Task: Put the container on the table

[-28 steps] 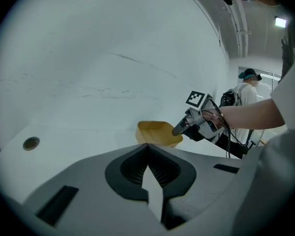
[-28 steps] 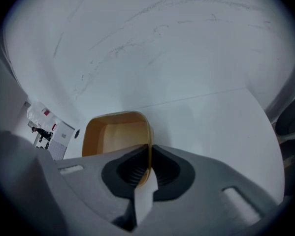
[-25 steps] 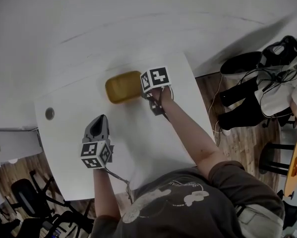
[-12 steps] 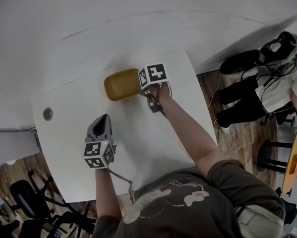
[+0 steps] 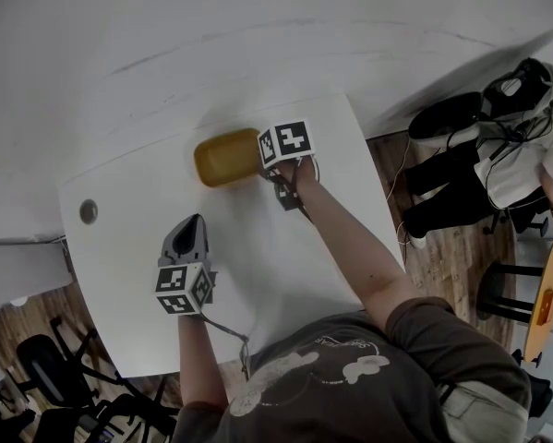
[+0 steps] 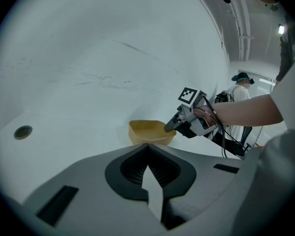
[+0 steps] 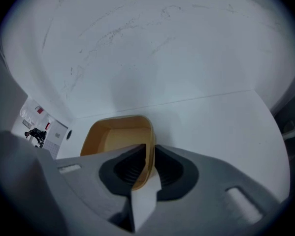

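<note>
In the head view the cube on the right tongs (image 5: pixel 263 161) covers their tips and the right end of the container (image 5: pixel 225 158). A small round thing (image 5: pixel 89 212) on the tabletop (image 5: pixel 285 247) is too small to tell.

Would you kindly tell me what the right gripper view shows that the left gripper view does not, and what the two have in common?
Only the right gripper view shows the right gripper from behind its own fingers, which are shut on a wall of the yellow container. It also shows the container's empty inside. Only the left gripper view shows the left gripper with its fingers together on nothing, plus the marker cube and the person's forearm. Both show the container and the white table.
</note>
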Demonstrator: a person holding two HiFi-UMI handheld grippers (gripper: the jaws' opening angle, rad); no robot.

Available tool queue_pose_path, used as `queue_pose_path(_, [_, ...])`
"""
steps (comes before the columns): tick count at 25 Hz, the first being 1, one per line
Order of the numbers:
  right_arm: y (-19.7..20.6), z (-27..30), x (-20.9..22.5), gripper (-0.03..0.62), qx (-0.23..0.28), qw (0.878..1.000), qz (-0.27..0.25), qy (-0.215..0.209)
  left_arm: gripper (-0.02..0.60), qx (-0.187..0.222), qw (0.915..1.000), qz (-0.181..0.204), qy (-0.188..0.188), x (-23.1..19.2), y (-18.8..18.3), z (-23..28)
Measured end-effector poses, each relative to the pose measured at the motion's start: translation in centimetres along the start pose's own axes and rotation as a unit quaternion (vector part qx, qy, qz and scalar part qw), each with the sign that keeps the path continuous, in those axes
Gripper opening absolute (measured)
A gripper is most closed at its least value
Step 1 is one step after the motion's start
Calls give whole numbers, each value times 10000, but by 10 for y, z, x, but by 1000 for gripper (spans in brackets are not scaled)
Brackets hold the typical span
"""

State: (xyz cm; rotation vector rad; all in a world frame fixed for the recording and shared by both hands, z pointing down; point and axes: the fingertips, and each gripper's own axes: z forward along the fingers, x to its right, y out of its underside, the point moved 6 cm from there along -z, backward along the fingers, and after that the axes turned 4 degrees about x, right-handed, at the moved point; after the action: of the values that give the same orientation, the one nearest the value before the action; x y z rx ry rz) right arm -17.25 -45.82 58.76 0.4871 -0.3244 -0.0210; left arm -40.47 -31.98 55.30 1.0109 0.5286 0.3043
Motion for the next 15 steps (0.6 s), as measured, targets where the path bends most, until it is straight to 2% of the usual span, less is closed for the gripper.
queue_pose_path(2, [0,-1,-1,78,42,9999,-46,-95,-3,29,10000,-37,-31,0,0,-1])
queue_pose_path(15, [2,-32,2,83,502,9984,-44,-240,-3,-32,9997,-133,-194,13,10,-22])
